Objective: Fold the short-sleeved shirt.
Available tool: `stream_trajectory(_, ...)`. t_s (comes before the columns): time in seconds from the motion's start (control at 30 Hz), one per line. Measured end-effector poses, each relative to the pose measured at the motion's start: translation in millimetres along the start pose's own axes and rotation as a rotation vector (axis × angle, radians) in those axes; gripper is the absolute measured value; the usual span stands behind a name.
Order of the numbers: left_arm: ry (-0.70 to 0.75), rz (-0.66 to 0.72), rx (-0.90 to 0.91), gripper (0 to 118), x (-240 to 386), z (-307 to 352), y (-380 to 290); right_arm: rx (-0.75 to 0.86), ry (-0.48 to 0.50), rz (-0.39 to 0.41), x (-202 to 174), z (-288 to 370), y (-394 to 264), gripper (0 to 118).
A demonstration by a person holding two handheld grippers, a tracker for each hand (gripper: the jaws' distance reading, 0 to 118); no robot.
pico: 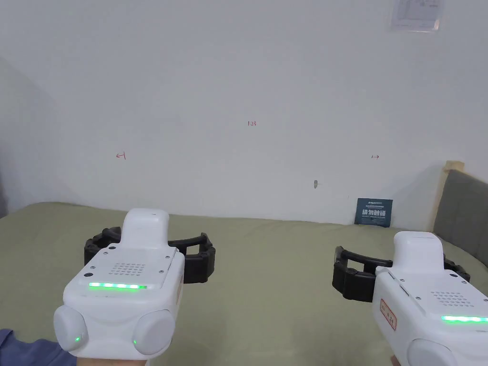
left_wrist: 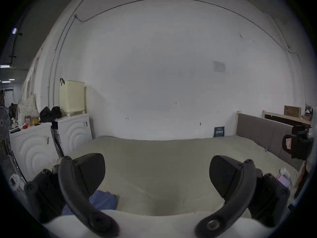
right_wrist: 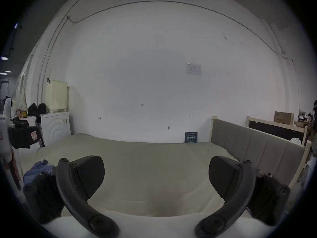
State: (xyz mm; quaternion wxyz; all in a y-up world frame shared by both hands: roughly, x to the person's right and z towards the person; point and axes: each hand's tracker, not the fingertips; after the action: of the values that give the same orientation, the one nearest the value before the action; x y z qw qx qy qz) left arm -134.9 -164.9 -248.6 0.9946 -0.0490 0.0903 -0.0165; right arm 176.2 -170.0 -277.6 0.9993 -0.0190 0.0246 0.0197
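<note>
A blue shirt (pico: 24, 348) lies crumpled at the near left corner of the olive bed (pico: 267, 267); it shows as a blue heap (left_wrist: 103, 199) in the left gripper view and as a blue shirt heap (right_wrist: 38, 168) low left in the right gripper view. My left gripper (pico: 150, 255) hovers above the bed, just right of the shirt, jaws wide apart and empty (left_wrist: 157, 171). My right gripper (pico: 398, 274) hangs over the bed's right side, also open with nothing between its jaws (right_wrist: 156, 171).
A white wall (pico: 248, 95) backs the bed. A grey padded headboard (pico: 462, 209) runs along the right edge. A small dark card (pico: 374, 211) leans on the wall. White cabinets (left_wrist: 72, 135) with a cream basket stand left of the bed.
</note>
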Motion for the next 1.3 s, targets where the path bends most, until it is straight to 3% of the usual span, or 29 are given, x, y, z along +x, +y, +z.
stream_trajectory(0.13, -0.011, 0.000, -0.009, 116, -0.2, -1.0, -0.3, 0.006, -0.020, 0.027, -5.3, 4.0, -0.5, 118)
stream_trajectory(0.17, -0.021, 0.002, -0.017, 105, -3.2, -6.4, 4.2, 0.006, -0.021, 0.010, -4.9, 5.6, 0.2, 114)
stream_trajectory(0.2, -0.019, 0.003, -0.016, 79, -2.3, -5.8, 4.2, 0.019, -0.014, -0.003, -3.4, 6.8, -0.6, 98)
stream_trajectory(0.23, -0.020, 0.004, -0.017, 33, -1.5, -6.5, 3.9, 0.028, -0.020, -0.004, -1.5, 5.6, -1.1, 58)
stream_trajectory(0.27, -0.010, 0.006, -0.026, 0, 0.0, -9.7, 2.8, 0.028, -0.037, -0.005, -0.1, 3.1, -2.1, 1)
stream_trajectory(0.3, -0.008, 0.013, -0.018, 0, -0.3, -7.9, 3.6, 0.026, -0.066, 0.013, 1.2, 4.3, -5.6, 1)
stream_trajectory(0.37, -0.021, 0.007, -0.035, 0, 1.2, -8.5, 3.1, -0.010, -0.008, -0.024, 0.9, 2.6, -2.4, 1)
stream_trajectory(0.5, -0.004, -0.001, -0.038, 0, 2.6, -12.6, -3.2, -0.009, -0.025, 0.010, -2.6, -0.2, -6.2, 1)
stream_trajectory(0.8, -0.016, 0.015, -0.050, 0, -1.9, -11.6, -5.8, -0.026, -0.026, 0.003, -4.2, -6.7, -8.5, 1)
stream_trajectory(0.97, 0.020, 0.026, -0.068, 0, -27.0, -7.6, -7.9, -0.032, 0.006, 0.023, -27.4, -18.7, -11.7, 1)
stream_trajectory(1.13, 0.203, 0.039, -0.072, 0, -103.0, 11.7, -8.2, -0.043, 0.197, 0.030, -99.3, -36.4, -16.3, 1)
stream_trajectory(1.3, 0.443, 0.058, -0.091, 0, -193.0, 65.7, -13.6, -0.041, 0.445, -0.028, -195.7, -35.8, -17.3, 1)
